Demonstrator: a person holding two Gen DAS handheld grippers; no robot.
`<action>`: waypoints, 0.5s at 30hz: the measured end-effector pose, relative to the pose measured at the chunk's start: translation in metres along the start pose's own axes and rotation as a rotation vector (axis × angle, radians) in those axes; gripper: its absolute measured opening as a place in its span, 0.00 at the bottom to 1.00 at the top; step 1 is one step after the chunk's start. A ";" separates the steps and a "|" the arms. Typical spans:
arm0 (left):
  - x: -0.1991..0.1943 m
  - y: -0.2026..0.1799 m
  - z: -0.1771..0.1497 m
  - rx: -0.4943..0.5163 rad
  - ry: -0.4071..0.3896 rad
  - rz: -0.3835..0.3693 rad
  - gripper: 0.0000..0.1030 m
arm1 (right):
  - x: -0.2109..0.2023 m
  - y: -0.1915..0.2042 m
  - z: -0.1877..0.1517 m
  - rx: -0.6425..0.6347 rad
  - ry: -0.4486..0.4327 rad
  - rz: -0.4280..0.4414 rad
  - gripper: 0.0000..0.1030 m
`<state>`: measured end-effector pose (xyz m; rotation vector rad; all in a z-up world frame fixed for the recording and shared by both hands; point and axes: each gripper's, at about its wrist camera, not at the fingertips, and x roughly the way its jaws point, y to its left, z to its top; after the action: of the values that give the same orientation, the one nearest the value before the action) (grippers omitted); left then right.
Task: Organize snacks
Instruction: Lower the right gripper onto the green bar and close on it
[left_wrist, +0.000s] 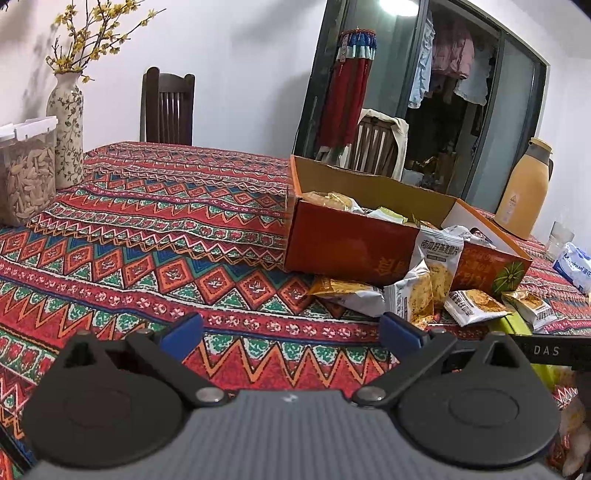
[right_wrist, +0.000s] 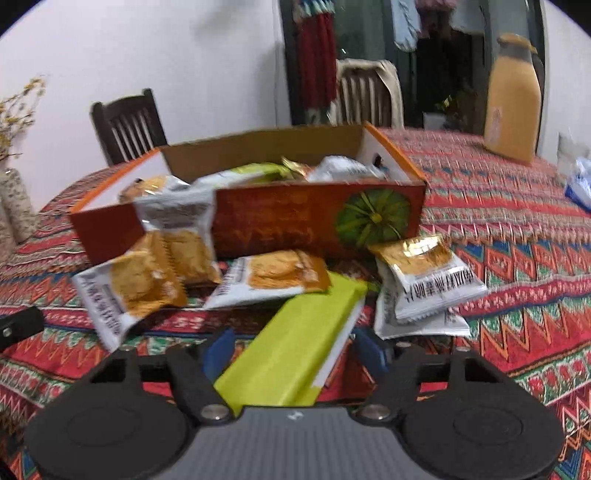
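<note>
Snacks lie on the counter (left_wrist: 147, 229) and inside the open orange cardboard box (right_wrist: 280, 225), which holds several white, green and gold packets and bears a green pumpkin picture. More white-and-orange snack packets (right_wrist: 273, 277) lie against its front wall, printed with Chinese characters. A clear canister (left_wrist: 26, 177) holds pale seeds. The right hand-held gripper (right_wrist: 295, 350) has a green packet (right_wrist: 295, 339) between its half-closed jaws; pad contact cannot be confirmed. The left hand-held gripper (left_wrist: 290, 328) stands wide apart, empty.

Left tongs (left_wrist: 290, 330) wide apart, empty
</note>
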<state>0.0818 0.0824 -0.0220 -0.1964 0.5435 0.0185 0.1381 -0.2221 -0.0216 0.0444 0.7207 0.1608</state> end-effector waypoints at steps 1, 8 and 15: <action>0.000 0.000 0.000 -0.001 0.002 -0.001 1.00 | 0.001 0.000 0.000 -0.018 0.004 -0.015 0.59; 0.001 0.001 0.000 -0.006 0.007 -0.002 1.00 | -0.006 -0.003 -0.002 -0.101 0.001 -0.029 0.36; 0.005 0.002 0.001 -0.016 0.024 0.007 1.00 | -0.015 -0.010 -0.007 -0.091 -0.046 -0.013 0.34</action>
<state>0.0866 0.0843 -0.0236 -0.2104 0.5680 0.0271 0.1233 -0.2341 -0.0177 -0.0430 0.6666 0.1790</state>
